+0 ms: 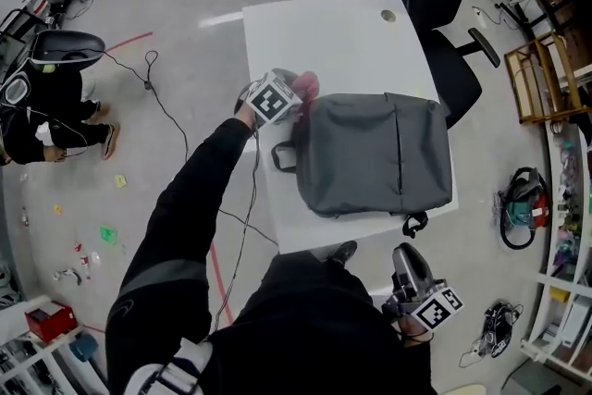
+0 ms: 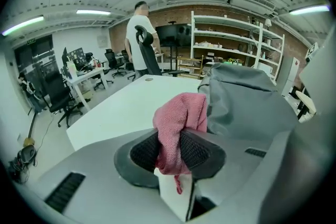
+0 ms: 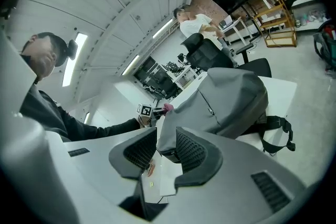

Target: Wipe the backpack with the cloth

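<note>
**Cloth clamped at backpack corner, right claw idle**

Left claw [image 1: 298, 93] [image 2: 176, 147]: shut tight on pink cloth [image 2: 181, 113] [image 1: 307, 87], pads pressing it from both sides, a bunch of it sticking out past the tips and a small tail hanging below. Held over the tabletop [image 1: 342, 32] at the far-left corner of the backpack [image 1: 375, 153] [image 2: 247, 102] as seen in head view. Cloth right against the backpack's edge in left gripper view; contact not clear enough to call. Dark sleeve reaching out to this claw from the lower left.

Backpack: grey, lying flat on the white tabletop, toward its near right part. Carry handle [image 1: 282, 157] pointing left, one black strap [image 1: 414, 222] [image 3: 275, 134] hanging over the near edge.

Right claw [image 1: 405, 256] [image 3: 167, 149]: jaws apart, nothing pinched. Low, off the near edge of the tabletop, close to the body, apart from the backpack. Backpack [image 3: 231, 97] filling the middle of right gripper view, its near corner showing through the gap between the jaws, not gripped.

Around: black office chair [image 1: 453, 5] at the far right side of the tabletop, cables [image 1: 157, 88] trailing on the floor to the left. In left gripper view, a person in a white top [image 2: 137, 39] standing beyond the tabletop, white shelving [image 2: 231, 39] against a brick wall.
</note>
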A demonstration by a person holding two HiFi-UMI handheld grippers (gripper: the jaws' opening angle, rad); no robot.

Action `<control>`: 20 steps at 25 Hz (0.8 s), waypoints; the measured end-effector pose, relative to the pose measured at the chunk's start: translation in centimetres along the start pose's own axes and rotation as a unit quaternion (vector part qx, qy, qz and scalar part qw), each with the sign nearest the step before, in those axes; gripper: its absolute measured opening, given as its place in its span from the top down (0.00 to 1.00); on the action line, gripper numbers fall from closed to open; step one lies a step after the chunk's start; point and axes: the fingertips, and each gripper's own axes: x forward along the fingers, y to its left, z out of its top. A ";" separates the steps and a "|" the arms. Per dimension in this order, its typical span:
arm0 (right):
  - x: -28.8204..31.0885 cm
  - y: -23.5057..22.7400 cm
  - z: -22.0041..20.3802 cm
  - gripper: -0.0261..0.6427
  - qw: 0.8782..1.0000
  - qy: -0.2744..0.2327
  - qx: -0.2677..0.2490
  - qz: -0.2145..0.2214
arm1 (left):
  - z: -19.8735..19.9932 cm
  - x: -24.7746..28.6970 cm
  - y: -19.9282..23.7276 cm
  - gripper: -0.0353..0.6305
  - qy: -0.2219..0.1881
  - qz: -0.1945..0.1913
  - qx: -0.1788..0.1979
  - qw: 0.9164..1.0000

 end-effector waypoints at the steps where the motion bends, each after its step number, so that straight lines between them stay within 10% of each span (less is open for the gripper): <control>1: 0.0 0.0 0.0 0.78 1.000 0.003 -0.001 -0.001 | 0.4 0.6 0.4 0.78 0.001 0.000 -0.006 1.000; 7: 0.4 0.1 -0.6 0.78 1.000 0.019 -0.005 -0.006 | 5.1 3.2 -0.6 0.78 0.013 -0.027 0.060 0.998; 13: 0.7 0.7 -1.2 0.78 1.000 0.026 -0.014 0.005 | 3.9 5.1 -5.2 0.78 0.085 -0.060 0.220 0.970; 20: 0.2 -0.9 0.7 0.78 0.999 0.014 0.000 0.034 | -1.1 1.7 -2.5 0.78 0.105 -0.038 0.059 0.992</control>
